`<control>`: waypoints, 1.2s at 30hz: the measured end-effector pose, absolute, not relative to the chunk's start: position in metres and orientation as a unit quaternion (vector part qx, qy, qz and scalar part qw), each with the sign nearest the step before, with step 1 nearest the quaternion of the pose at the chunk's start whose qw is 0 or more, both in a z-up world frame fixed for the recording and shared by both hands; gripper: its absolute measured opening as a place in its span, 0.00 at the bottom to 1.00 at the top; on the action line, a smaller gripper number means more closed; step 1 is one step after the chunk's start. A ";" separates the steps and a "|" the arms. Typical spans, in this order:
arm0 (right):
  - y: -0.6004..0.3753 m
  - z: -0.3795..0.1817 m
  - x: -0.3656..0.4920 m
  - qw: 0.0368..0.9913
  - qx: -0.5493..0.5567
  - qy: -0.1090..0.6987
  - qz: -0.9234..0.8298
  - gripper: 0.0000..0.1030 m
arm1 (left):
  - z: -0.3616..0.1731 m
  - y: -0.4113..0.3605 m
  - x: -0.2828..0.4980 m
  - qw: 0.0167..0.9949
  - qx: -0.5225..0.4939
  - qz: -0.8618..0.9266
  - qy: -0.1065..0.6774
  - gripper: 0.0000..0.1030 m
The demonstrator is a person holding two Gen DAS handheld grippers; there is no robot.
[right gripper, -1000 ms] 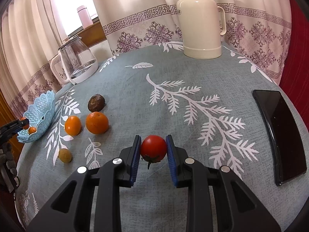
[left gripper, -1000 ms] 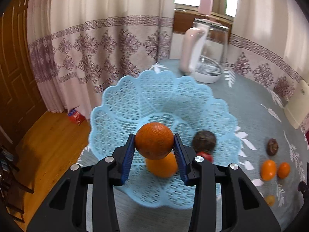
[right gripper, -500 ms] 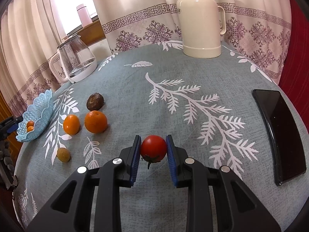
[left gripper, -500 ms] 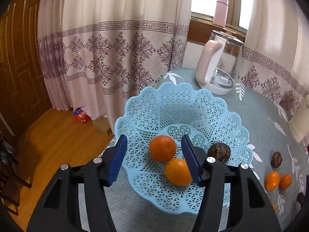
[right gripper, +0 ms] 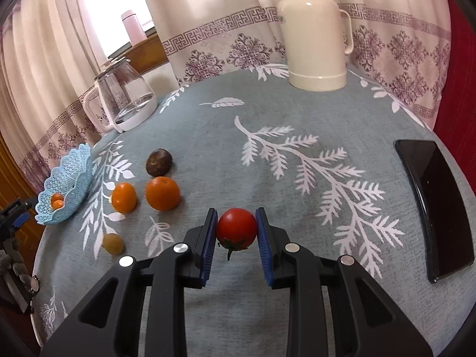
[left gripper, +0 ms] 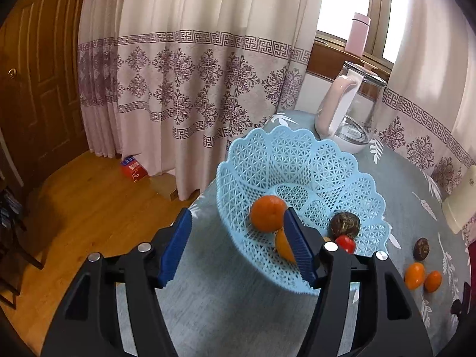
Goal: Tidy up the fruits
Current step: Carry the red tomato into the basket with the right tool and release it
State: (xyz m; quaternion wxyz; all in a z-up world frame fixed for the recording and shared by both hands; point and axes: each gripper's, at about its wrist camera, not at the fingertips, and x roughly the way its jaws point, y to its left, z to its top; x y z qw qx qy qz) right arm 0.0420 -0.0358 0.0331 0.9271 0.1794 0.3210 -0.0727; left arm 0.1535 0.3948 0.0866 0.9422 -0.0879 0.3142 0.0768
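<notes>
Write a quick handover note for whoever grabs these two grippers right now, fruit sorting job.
Left gripper: open, empty, beside the light blue lattice plastic basket.
Right gripper: shut on a small red tomato, above the cloth.
Done: basket holds two round oranges, one dark brown wrinkled fruit and a small red fruit.
Left: basket the tomato, then the two loose oranges, the brown fruit on the cloth and the small yellowish fruit.

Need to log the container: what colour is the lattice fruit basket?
Light blue lattice plastic basket, clearest in the left wrist view.
</notes>
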 end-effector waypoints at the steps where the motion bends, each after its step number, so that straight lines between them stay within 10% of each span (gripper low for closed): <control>1: -0.033 0.035 0.043 0.928 0.178 0.320 -0.071 0.26 | 0.085 0.391 0.150 0.942 -0.084 0.076 0.316 0.64; 36: 0.230 0.092 0.228 0.907 0.084 0.368 0.186 0.26 | 0.074 0.418 0.124 0.942 -0.092 0.096 0.309 0.66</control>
